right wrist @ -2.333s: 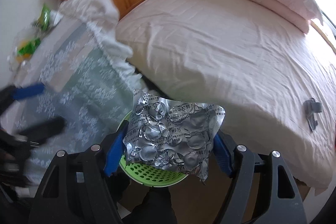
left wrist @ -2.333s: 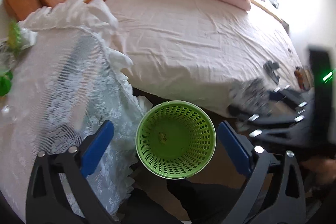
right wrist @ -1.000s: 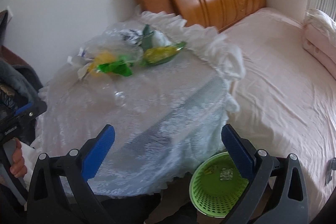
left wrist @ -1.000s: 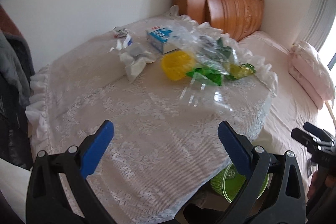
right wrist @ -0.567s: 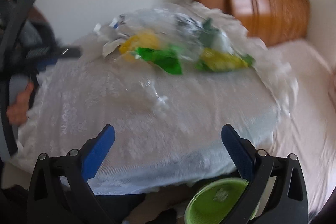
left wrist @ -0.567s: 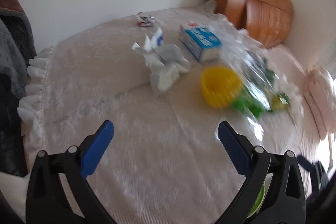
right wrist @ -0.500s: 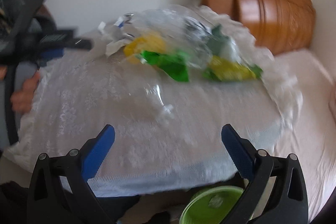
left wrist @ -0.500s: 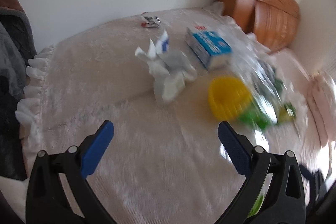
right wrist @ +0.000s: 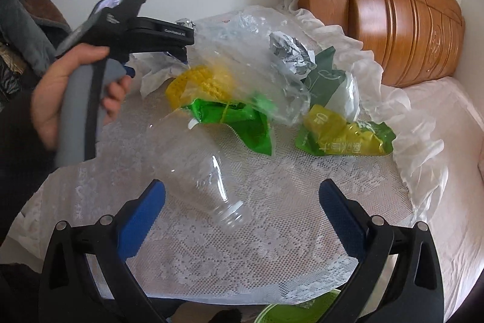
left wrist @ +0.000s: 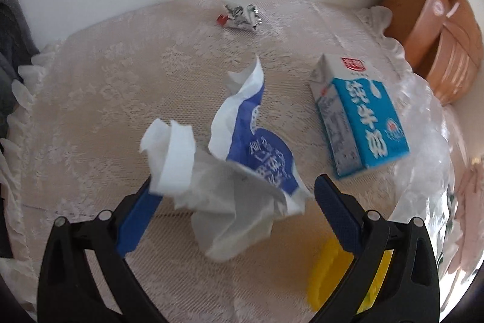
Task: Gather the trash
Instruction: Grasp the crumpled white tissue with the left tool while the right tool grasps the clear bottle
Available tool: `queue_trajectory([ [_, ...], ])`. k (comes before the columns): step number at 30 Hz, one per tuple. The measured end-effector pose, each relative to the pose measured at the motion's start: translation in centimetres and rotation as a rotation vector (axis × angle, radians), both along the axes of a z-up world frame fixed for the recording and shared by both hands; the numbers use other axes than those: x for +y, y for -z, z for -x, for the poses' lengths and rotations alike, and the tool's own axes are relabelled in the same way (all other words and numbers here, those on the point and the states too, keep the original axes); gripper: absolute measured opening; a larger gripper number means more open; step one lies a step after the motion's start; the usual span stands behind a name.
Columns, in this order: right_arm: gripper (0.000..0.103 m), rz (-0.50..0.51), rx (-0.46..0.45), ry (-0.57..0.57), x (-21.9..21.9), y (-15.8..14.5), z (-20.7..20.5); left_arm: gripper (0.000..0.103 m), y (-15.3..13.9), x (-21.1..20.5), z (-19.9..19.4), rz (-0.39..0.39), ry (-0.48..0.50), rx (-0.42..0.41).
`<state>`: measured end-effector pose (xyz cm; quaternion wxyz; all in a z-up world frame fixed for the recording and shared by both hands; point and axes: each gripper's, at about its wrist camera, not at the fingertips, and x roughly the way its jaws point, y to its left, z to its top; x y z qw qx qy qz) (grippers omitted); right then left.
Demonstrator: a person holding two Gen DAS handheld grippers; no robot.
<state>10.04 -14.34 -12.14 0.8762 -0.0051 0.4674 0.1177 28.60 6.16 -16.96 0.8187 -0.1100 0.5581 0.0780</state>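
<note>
The crumpled wrapper (left wrist: 242,171), white paper with a blue printed patch, is lying on the lace-covered table (left wrist: 121,87), and I am holding my left gripper (left wrist: 233,196) around it with the fingers (left wrist: 136,217) spread wide, one on each side, gripping nothing; whether the left one is brushing the paper I cannot tell, as that edge is blurred. Just right of the wrapper a blue and white carton (left wrist: 360,114) is lying on its side. A small foil scrap (left wrist: 240,14) is sitting farther back near the wall, and a yellow cup (left wrist: 335,274) is showing behind my right finger.

My right gripper (right wrist: 242,214) is hanging wide open and empty over a clear bottle (right wrist: 199,168) lying on the table, its open neck pointing toward me between the fingers. Beyond it a clear bag (right wrist: 251,62) is draping over the yellow cup and a green packet (right wrist: 239,123), with a yellow-green packet (right wrist: 345,135) lying to the right. The green bin (right wrist: 299,308) is peeking out below the table edge. The bed (right wrist: 453,141) is lying to the right, under its wooden headboard (right wrist: 399,14).
</note>
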Motion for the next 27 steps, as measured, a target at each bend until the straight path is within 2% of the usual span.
queue_trajectory([
  [4, 0.101, 0.004, 0.003, -0.032, 0.0, 0.2, -0.2, 0.068, 0.7, 0.5, -0.2, 0.048, -0.014, 0.004],
  [7, 0.101, 0.011, 0.011, -0.076, 0.4, 0.4, -0.8, 0.061, 0.7, 0.7, 0.1, 0.078, -0.002, -0.014],
  [16, 0.101, 0.129, 0.016, -0.336, 4.8, 2.0, -2.9, 0.051, -0.9, 0.9, 2.2, 0.067, 0.146, -0.096],
  [19, 0.100, 0.165, 0.030, -0.363, 6.3, 3.1, -3.6, 0.050, -1.0, 1.5, 3.3, 0.060, 0.162, -0.094],
  [20, 0.096, 0.170, 0.032, -0.366, 6.6, 3.3, -3.7, 0.050, -0.9, 1.4, 3.4, 0.058, 0.168, -0.093],
  [22, 0.070, 0.167, 0.054, -0.359, 7.1, 3.9, -4.1, 0.050, -1.0, 1.9, 4.3, 0.047, 0.177, -0.092],
  [23, 0.065, 0.154, 0.067, -0.351, 7.0, 4.0, -4.2, 0.050, -1.2, 2.1, 4.9, 0.036, 0.184, -0.092],
  [27, 0.064, 0.090, 0.086, -0.307, 6.7, 4.0, -4.3, 0.050, -2.2, 2.9, 7.4, 0.009, 0.220, -0.099],
])
